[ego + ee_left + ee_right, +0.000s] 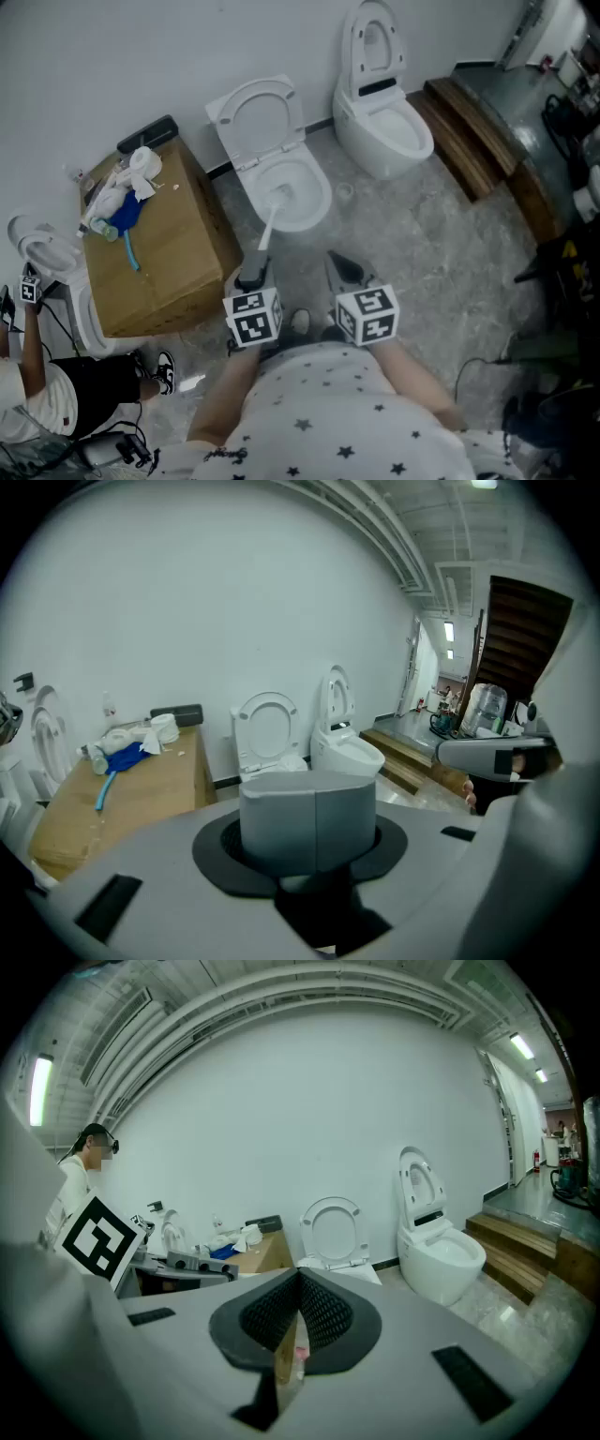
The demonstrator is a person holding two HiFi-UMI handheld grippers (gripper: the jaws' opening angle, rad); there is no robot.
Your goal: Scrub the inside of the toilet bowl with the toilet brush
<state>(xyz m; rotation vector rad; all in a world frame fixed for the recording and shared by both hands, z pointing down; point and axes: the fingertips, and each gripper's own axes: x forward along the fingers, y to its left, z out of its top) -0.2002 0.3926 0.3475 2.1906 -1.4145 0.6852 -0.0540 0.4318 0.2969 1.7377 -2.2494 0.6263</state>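
So your left gripper is clamped on the grey grip end of the toilet brush. In the left gripper view that grey handle sits right between the jaws, and they're tight on both sides of it. From the head view, the white shaft runs up and away from you, and the brush end is down inside the toilet bowl, toward its left-middle part. Can't really make out the bristles, they're too washed out against the porcelain.

Your right gripper is just hanging beside the left one, near it but not touching the brush. Its jaws are pressed together with nothing in them, and the right gripper view shows the ribbed pads meeting in a seam.

The seat and lid are flipped up against the wall. Just left of the toilet is a cardboard box with a toilet paper roll and a blue cloth on top. To the right there's a second toilet, lid up too, with a wooden step beyond it.
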